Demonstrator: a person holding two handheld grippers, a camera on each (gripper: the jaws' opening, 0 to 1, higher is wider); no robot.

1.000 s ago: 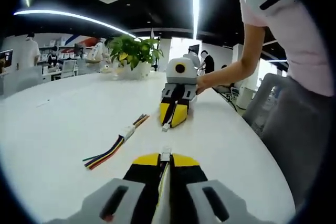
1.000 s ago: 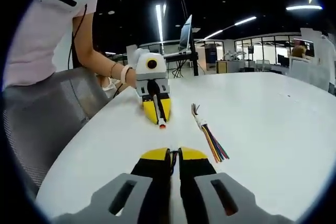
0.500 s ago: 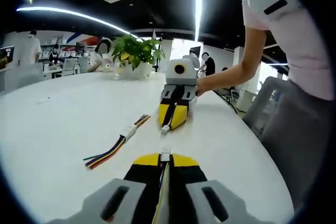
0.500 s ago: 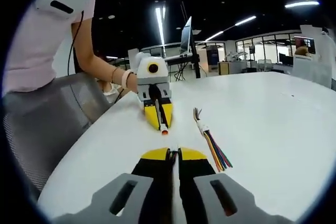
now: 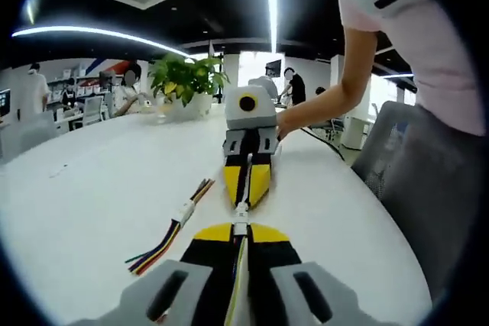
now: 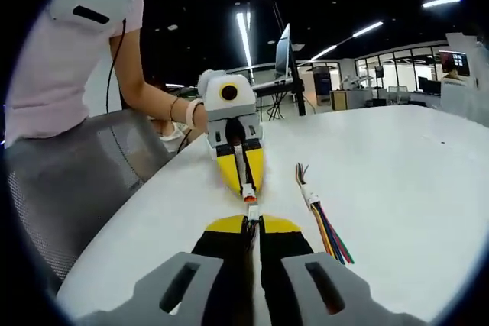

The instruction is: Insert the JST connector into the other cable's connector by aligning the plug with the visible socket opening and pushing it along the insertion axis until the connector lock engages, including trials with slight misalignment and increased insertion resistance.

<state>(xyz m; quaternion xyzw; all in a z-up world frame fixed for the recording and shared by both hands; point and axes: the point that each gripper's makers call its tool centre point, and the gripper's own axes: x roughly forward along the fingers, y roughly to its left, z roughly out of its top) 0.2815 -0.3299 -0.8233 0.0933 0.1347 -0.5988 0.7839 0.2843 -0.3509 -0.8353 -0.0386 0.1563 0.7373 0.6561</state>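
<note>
Your left gripper (image 5: 241,228) has its jaws clamped on a white plug (image 5: 241,226), and your right gripper (image 5: 246,188) faces it tip to tip, pinched on its own connector (image 6: 249,210). The two connectors meet just above the white table (image 5: 92,181). A spare cable (image 5: 172,228) of coloured wires lies on the table beside them, apart from both grippers.
</note>
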